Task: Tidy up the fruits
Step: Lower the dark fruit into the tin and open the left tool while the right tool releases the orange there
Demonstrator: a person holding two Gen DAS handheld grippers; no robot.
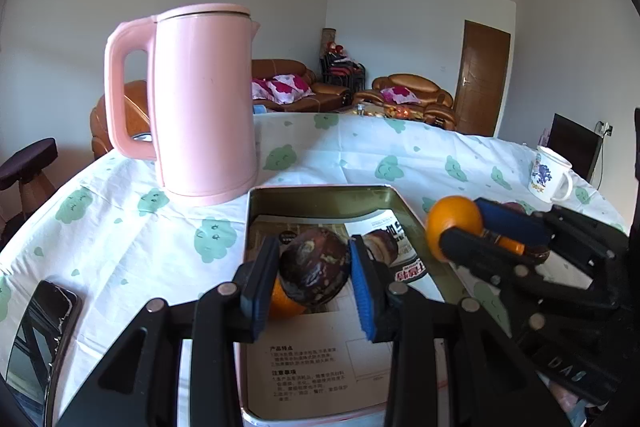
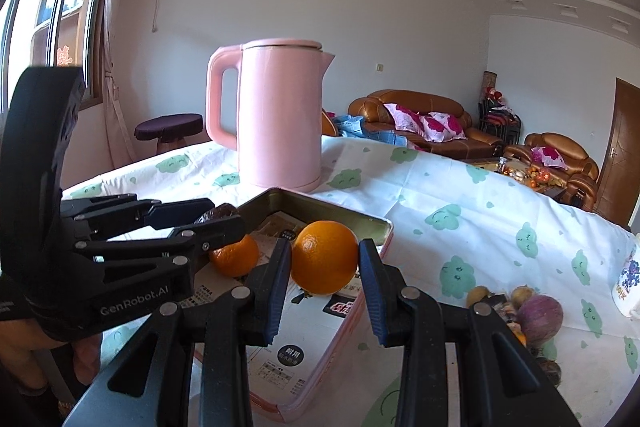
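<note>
Left wrist, nearest: my left gripper (image 1: 314, 279) has its blue pads on either flank of a dark wrinkled fruit (image 1: 314, 269), pinching it just above the tin tray (image 1: 320, 193).
Under it: a small orange (image 1: 282, 301) lies in the tray, half hidden behind the dark fruit and my left pad.
Tray floor: printed paper sheets line it; the fruit sits over them near the middle.
Handling, dark fruit: I judge it light, with a leathery, shrivelled shell that may dent, so a soft squeeze across its widest part suits it.
Right of tray: my right gripper (image 1: 460, 223) carries a big orange (image 1: 454, 225) over the tray's right rim.
Around: a pink kettle (image 1: 200, 107) stands behind the tray on the cloud-print tablecloth (image 1: 120, 247); a phone (image 1: 44, 331) lies at the left, a mug (image 1: 550, 175) far right.

Right wrist, nearest: my right gripper (image 2: 324, 267) clamps the big orange (image 2: 324, 257) at its equator, above the tray (image 2: 336, 211).
Handling, orange: I judge it firm, fairly heavy and smooth-skinned, so it could roll out; gripping on the broadest line keeps it seated.
Left side: my left gripper (image 2: 218, 217) is closed around the dark fruit (image 2: 218, 213), with the small orange (image 2: 236, 255) just below in the tray.
Waiting: more fruit (image 2: 538, 315), one purple and some yellowish, lies on the cloth right of the tray.
</note>
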